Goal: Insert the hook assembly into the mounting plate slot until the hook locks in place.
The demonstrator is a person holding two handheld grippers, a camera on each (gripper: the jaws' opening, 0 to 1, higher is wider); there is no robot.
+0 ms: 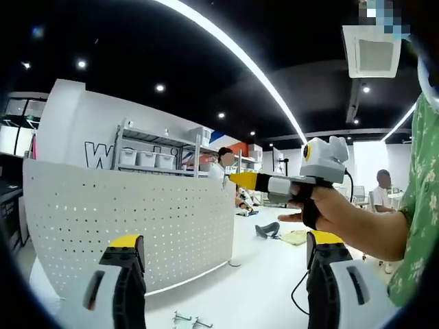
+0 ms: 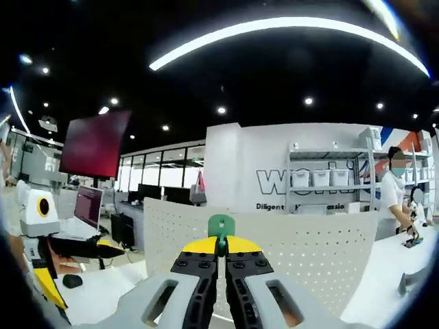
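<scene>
The green plastic hook assembly [image 2: 221, 225] is clamped between the yellow-tipped fingers of the right gripper [image 2: 221, 248], which are pressed together on it; this is seen in the right gripper view, where the hook stands up at the centre, in front of the white perforated mounting plate [image 2: 322, 257]. At 9 o'clock the left gripper [image 2: 42, 274] enters, held over the white bench [image 2: 110, 295].

In the left gripper view, the left gripper [image 1: 223, 252] has its fingers wide apart, with nothing between them. The mounting plate [image 1: 130, 219] stands upright on the bench [image 1: 260, 274] at 9 o'clock. At 3 o'clock a hand [image 1: 336, 212] holds the right gripper [image 1: 241, 180], pointing toward the plate. Small metal hooks [image 1: 188, 319] lie on the bench at 6 o'clock.
</scene>
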